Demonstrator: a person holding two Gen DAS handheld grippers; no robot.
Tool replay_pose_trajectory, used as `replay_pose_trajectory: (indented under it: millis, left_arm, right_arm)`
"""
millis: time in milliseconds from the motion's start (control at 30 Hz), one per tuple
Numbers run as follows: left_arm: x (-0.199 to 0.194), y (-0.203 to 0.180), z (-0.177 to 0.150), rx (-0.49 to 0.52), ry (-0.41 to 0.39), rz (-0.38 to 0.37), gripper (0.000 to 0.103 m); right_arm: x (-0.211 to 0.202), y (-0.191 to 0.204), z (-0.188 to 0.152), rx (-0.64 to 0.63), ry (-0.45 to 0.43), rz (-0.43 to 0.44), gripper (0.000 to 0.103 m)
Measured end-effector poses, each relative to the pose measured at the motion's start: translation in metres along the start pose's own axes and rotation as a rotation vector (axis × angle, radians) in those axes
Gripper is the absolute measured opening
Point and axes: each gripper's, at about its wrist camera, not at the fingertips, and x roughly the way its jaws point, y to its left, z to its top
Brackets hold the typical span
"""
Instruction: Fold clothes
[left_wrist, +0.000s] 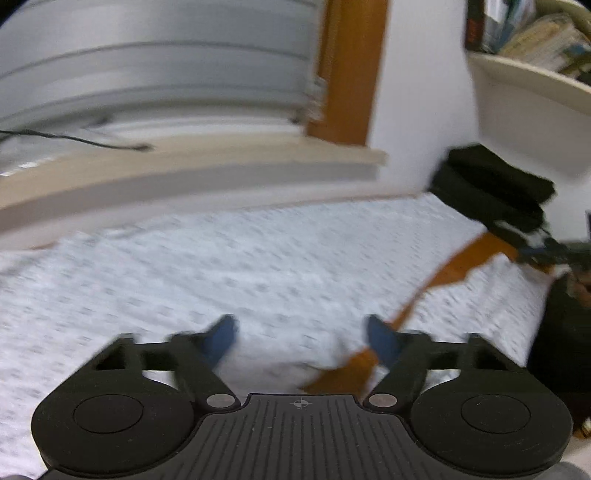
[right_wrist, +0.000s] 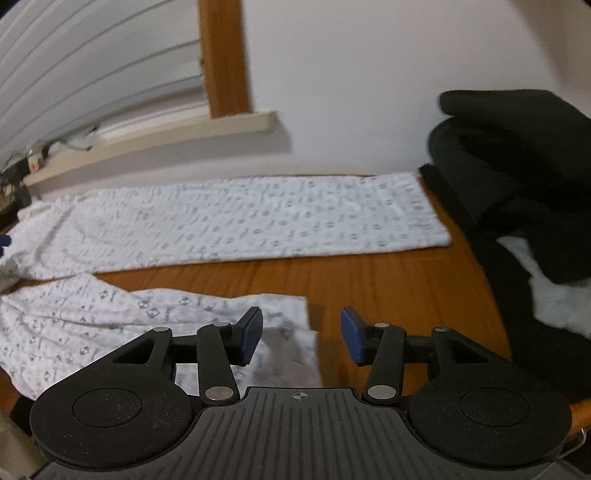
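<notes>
1. A wooden table (right_wrist: 388, 280) stands against a white wall (right_wrist: 369, 74), with a window sill (right_wrist: 155, 138) and blinds beyond it; the left wrist view is smeared by blur.
2. The patterned white garment (right_wrist: 258, 218) lies spread across the table, one long part flat along the wall side and a nearer part (right_wrist: 110, 317) reaching toward me, table wood showing between them.
3. A dark pile of clothing (right_wrist: 517, 166) sits at the table's right end, with something white tucked under it.
4. My right gripper (right_wrist: 301, 338) hovers at the nearer part's edge, jaws apart, nothing clamped.
5. My left gripper (left_wrist: 301, 338) hangs over the garment's broad middle, jaws wide, holding nothing.
6. I judge the folding to be early: the garment is laid out, no finished fold shows, and every fold is left to do.
</notes>
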Motion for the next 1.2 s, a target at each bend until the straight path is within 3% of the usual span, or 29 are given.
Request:
replay_pose_trajectory:
  millis: [200, 300, 333, 367, 400, 467, 633, 700, 833, 967, 1067, 1100, 1200]
  left_arm:
    - [-0.007, -0.021, -0.012, 0.038, 0.007, -0.048, 0.069]
    - [-0.022, -0.016, -0.02, 0.038, -0.006, -0.022, 0.069]
    - [-0.028, -0.012, -0.023, 0.033, -0.006, -0.011, 0.069]
    - [-0.033, -0.008, -0.026, 0.027, -0.006, 0.0, 0.069]
    - [-0.038, -0.004, -0.029, 0.022, -0.005, 0.011, 0.069]
    - [-0.041, 0.006, -0.034, 0.0, 0.004, 0.031, 0.069]
    - [-0.046, 0.025, -0.043, -0.031, 0.014, 0.09, 0.069]
    - [-0.048, 0.026, -0.042, -0.032, -0.004, 0.079, 0.07]
    - [-0.048, 0.016, -0.041, 0.005, -0.014, 0.05, 0.076]
    - [-0.041, 0.004, -0.042, 0.014, 0.009, 0.039, 0.076]
    - [-0.033, 0.001, -0.042, -0.014, 0.022, 0.007, 0.067]
    - [-0.03, 0.001, -0.042, -0.021, 0.027, -0.006, 0.061]
    - [-0.018, -0.004, -0.039, -0.027, 0.044, -0.03, 0.058]
  right_arm:
    - [0.021, 0.004, 0.009, -0.006, 0.049, 0.028, 0.048]
    - [0.024, 0.006, 0.008, -0.015, 0.061, 0.031, 0.047]
    - [0.023, 0.007, 0.006, -0.018, 0.066, 0.031, 0.042]
    - [0.023, 0.007, 0.004, -0.021, 0.07, 0.03, 0.023]
    - [0.022, 0.006, 0.002, -0.022, 0.075, 0.033, 0.014]
    - [0.017, 0.0, -0.003, 0.001, 0.067, 0.052, 0.009]
    - [-0.018, -0.013, 0.006, 0.069, -0.078, -0.09, 0.008]
    - [-0.022, -0.017, 0.013, 0.091, -0.092, -0.115, 0.009]
    - [-0.009, -0.006, 0.012, 0.034, -0.031, -0.142, 0.014]
    - [-0.011, -0.002, 0.004, 0.022, -0.019, -0.141, 0.034]
    - [-0.023, -0.008, -0.006, 0.041, -0.028, -0.133, 0.048]
    - [-0.027, -0.011, -0.009, 0.047, -0.029, -0.131, 0.049]
    - [-0.032, -0.018, -0.017, 0.066, -0.014, -0.094, 0.05]
